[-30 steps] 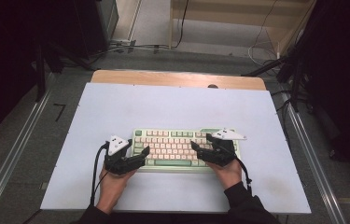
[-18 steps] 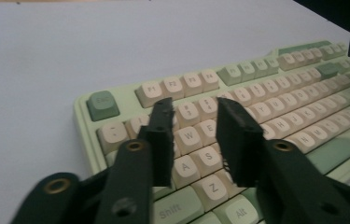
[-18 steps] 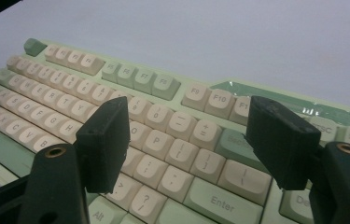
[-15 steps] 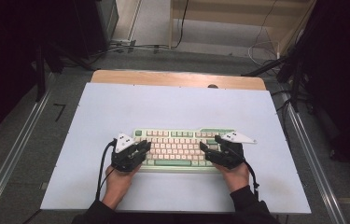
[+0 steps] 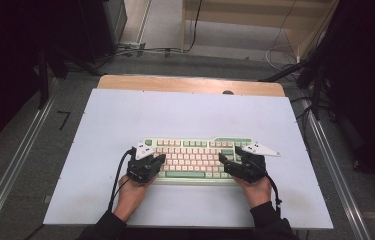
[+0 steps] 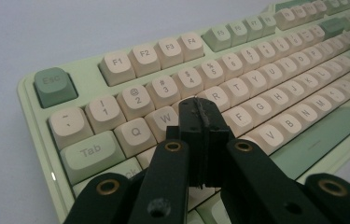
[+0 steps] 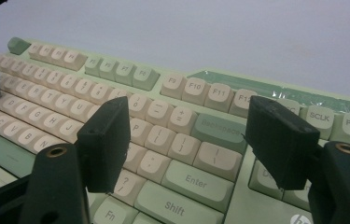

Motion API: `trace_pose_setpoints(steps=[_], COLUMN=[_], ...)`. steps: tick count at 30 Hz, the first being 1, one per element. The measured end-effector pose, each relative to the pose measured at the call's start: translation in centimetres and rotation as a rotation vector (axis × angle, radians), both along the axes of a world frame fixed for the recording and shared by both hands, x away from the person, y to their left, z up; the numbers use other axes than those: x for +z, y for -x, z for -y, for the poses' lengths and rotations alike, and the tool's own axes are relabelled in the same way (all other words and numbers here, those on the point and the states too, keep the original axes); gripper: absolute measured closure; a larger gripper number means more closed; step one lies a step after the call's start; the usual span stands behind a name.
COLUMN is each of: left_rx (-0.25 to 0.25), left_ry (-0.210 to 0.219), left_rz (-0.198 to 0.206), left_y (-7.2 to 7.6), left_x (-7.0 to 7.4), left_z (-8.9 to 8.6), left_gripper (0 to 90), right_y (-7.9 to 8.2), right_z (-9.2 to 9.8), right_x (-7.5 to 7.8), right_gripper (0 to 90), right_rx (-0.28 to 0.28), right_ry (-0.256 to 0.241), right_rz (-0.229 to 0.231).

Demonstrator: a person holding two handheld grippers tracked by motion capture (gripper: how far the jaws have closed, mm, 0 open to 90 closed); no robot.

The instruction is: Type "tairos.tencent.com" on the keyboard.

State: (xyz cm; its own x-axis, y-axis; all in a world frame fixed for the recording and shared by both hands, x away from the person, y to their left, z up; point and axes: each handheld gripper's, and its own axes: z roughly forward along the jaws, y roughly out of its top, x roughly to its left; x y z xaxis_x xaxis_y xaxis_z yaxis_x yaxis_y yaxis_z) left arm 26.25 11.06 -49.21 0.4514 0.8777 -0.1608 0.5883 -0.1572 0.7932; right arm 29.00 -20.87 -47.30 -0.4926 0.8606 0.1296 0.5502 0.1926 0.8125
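The green-and-cream keyboard [image 5: 195, 157] is lying near the front of the white desk [image 5: 185, 115]. The left tool [image 6: 200, 119], pinched closed, is hovering over the E key; the right tool [image 7: 189, 128] is spreading wide above Enter. Coming down off-centre, the closed tip is risking two keys pressed together.

- The keyboard [image 5: 197, 157] lies on the worktop [image 5: 185, 115], toward its near edge.
- The left gripper [image 5: 159, 161] sits over the keyboard's left end.
- The right gripper [image 5: 223, 163] sits over its right end.
- A hand [image 5: 131, 192] is behind each gripper, nearer the person.
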Motion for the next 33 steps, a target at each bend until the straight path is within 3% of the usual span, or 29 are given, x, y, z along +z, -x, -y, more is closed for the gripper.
trace_pose_setpoints(steps=[19,22,26,31,33], left_rx=[0.008,0.005,0.007,0.003,0.000], left_ry=[-0.013,-0.016,0.000,0.032,0.042], left_rz=[-0.003,-0.019,-0.021,0.008,0.018], left_y=[0.00,-0.06,-0.08,0.13,0.15], left_x=[-0.13,-0.32,-0.26,0.18,0.28], left_z=[0.29,0.34,0.20,0.00,-0.14], left_gripper=[90.0,90.0,90.0,90.0,85.5], right_y=[0.06,0.07,0.03,0.02,0.01], right_z=[-0.33,-0.37,-0.53,-0.51,-0.47], right_x=[-0.08,-0.10,-0.23,-0.22,-0.22], right_gripper=[30.4,30.3,30.1,30.1,30.1], right_rx=[0.008,0.009,0.013,0.013,0.013], right_ry=[0.022,0.023,0.035,0.034,0.034], right_rz=[0.009,0.006,0.006,0.008,0.006])
